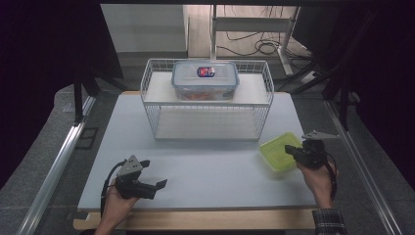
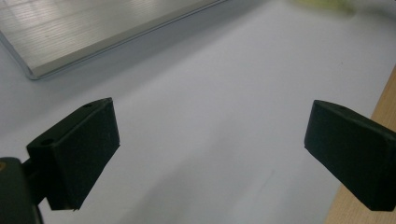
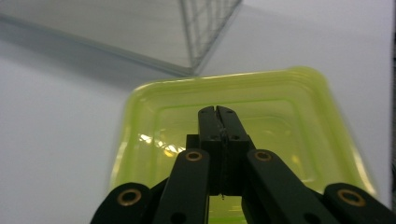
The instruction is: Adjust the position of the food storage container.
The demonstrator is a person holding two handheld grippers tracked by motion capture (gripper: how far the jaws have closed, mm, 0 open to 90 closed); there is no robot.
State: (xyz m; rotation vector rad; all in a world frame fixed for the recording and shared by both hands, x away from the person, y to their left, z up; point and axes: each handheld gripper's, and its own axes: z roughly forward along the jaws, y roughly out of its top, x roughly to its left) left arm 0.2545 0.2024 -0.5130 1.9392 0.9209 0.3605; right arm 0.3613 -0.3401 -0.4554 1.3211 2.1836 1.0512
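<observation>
Right tongs [image 1: 292, 150] were pressed fully together, gripping nothing, tips over the green container [image 1: 279, 151], which sat on the table [image 1: 205, 166] just right of the wire basket's [image 1: 207, 100] front corner. Left tongs [image 1: 154, 174] were spread wide and empty, low over bare table near its front edge. A clear lidded box [image 1: 205, 80] sat on the basket's upper shelf.

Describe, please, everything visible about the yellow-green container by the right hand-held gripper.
The yellow-green container is a shallow, translucent plastic box, roughly square with rounded corners and a stepped rim. It lies flat on the white table near the wire basket's right front corner. The right hand-held gripper, jaws shut, is over it; contact is unclear.
</observation>
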